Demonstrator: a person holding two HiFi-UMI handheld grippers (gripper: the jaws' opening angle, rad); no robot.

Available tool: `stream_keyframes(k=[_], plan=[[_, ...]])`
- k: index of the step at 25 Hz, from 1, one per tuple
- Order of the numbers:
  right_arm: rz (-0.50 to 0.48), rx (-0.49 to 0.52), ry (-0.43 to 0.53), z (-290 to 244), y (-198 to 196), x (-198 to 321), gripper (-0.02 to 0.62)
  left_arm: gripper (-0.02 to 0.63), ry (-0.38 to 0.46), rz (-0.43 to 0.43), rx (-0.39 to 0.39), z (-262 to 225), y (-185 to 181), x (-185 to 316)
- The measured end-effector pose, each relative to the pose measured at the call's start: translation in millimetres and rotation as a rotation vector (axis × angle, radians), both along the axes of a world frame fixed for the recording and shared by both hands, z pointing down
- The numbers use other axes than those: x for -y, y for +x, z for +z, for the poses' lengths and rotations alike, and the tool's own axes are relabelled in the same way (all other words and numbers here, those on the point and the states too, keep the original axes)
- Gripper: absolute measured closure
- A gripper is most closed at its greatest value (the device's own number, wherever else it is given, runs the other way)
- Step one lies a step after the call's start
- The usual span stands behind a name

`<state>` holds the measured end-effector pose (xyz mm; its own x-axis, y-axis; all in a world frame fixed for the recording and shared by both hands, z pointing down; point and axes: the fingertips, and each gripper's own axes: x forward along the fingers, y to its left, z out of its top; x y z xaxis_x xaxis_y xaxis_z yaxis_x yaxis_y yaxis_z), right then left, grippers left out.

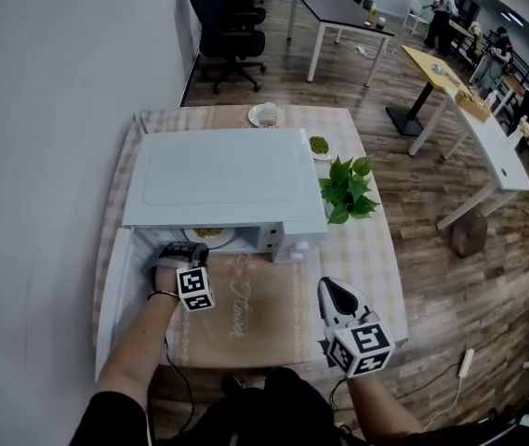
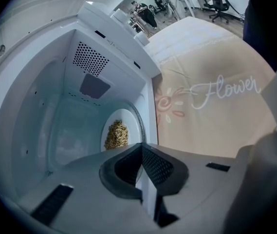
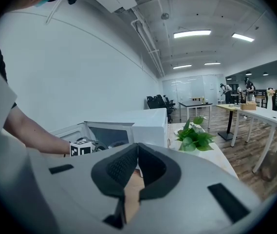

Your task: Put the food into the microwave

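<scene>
Fingers (image 2: 160,167) of the left gripper (image 2: 141,150) pressed together on nothing, before the open microwave (image 1: 222,179); right gripper (image 3: 137,155) likewise closed at the tips, empty. Tan mat (image 2: 216,121) in front, lettered "Flower". White plate (image 2: 131,121) inside the cavity carries the food (image 2: 116,134), a tan heap.

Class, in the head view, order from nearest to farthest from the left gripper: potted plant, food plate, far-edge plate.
1. Food plate, inside the microwave, at the left gripper.
2. Potted plant, right of microwave.
3. Far-edge plate, behind microwave.
</scene>
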<state>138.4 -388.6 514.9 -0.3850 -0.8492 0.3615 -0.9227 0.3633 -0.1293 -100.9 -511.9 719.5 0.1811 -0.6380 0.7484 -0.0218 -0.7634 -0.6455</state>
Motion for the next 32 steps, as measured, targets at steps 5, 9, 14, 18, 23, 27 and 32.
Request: stream_keyframes(k=[5, 9, 14, 18, 23, 27, 32], plan=[[0.006, -0.005, -0.006, 1, 3, -2, 0.586, 0.597, -0.006, -0.015, 0.004, -1, -1, 10], [0.016, -0.008, -0.009, 1, 8, -6, 0.586, 0.597, 0.003, -0.023, 0.006, -1, -2, 15], [0.028, -0.008, -0.004, 1, 10, -9, 0.586, 0.597, 0.015, -0.030, -0.007, -2, -1, 16], [0.028, -0.004, 0.005, -4, 5, -15, 0.586, 0.597, 0.039, -0.026, -0.044, -8, 3, 6], [0.014, 0.006, 0.023, -13, -9, -25, 0.586, 0.597, 0.058, -0.055, -0.131, -30, 8, -16], [-0.005, 0.019, 0.050, -24, -23, -34, 0.586, 0.597, 0.037, -0.122, -0.261, -50, 11, -35], [-0.024, 0.036, 0.072, -32, -40, -50, 0.586, 0.597, 0.041, -0.189, -0.409, -82, 7, -61]])
